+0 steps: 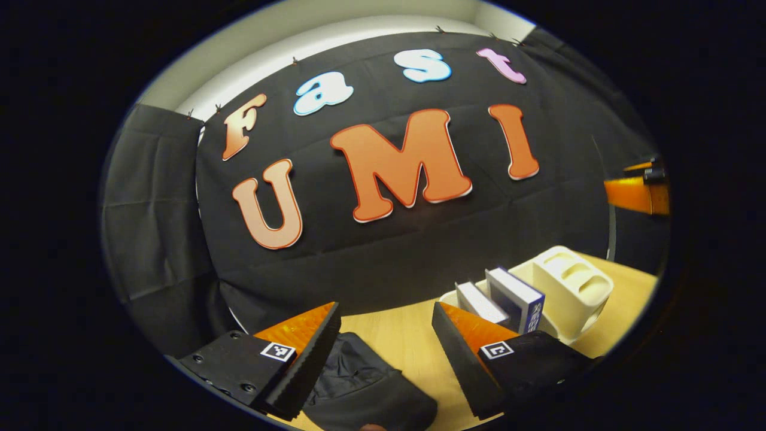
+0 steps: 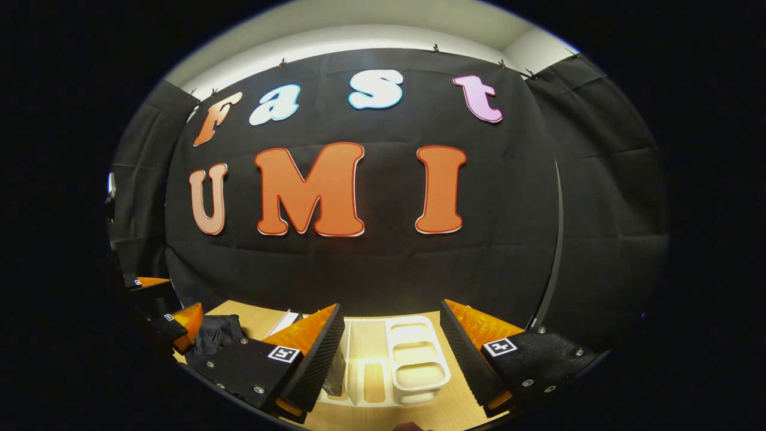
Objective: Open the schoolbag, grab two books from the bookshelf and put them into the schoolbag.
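Schoolbag (image 1: 365, 389) below open left hand-held gripper (image 1: 383, 365)

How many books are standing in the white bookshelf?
2. A pale book stands on the left side of the white bookshelf, and a blue book stands right beside it, nearer the compartments. More may be hidden behind the left tool's finger.

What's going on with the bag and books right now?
Both hand-held grippers open: left, right. Bag under left, untouched. Books upright in shelf. Nothing in the way.
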Demonstrator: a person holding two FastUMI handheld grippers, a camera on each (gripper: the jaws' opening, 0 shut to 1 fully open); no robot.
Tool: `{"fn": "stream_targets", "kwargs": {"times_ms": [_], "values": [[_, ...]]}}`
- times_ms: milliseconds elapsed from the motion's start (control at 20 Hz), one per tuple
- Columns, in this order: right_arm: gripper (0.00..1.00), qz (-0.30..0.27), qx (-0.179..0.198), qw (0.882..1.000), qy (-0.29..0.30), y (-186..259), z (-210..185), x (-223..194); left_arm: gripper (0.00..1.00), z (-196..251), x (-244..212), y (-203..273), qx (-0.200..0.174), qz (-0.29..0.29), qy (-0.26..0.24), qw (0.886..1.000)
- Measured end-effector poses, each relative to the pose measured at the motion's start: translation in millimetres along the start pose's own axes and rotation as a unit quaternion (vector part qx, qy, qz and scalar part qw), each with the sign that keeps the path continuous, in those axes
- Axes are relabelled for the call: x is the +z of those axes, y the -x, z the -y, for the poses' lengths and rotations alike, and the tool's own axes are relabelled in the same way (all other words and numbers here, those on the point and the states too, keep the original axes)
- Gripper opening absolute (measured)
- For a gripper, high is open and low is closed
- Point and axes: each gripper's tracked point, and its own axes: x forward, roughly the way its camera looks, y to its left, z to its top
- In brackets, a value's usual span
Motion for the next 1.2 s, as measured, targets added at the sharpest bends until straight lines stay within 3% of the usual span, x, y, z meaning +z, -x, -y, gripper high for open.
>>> {"fn": "stream_targets", "kwargs": {"times_ms": [300,650,1200], "values": [[0.95,-0.012,-0.014,1.0,0.006,-9,28,-14,0.98,20,-78,14,0.004,-0.086,-0.116,0.989],[0.95,-0.021,-0.015,1.0,0.017,-16,50,-28,0.97,38,-157,35,0.002,-0.139,-0.236,0.962],[0.95,-0.017,0.017,0.999,0.038,-23,58,-30,0.97,49,-269,67,-0.013,-0.236,-0.328,0.915]]}}
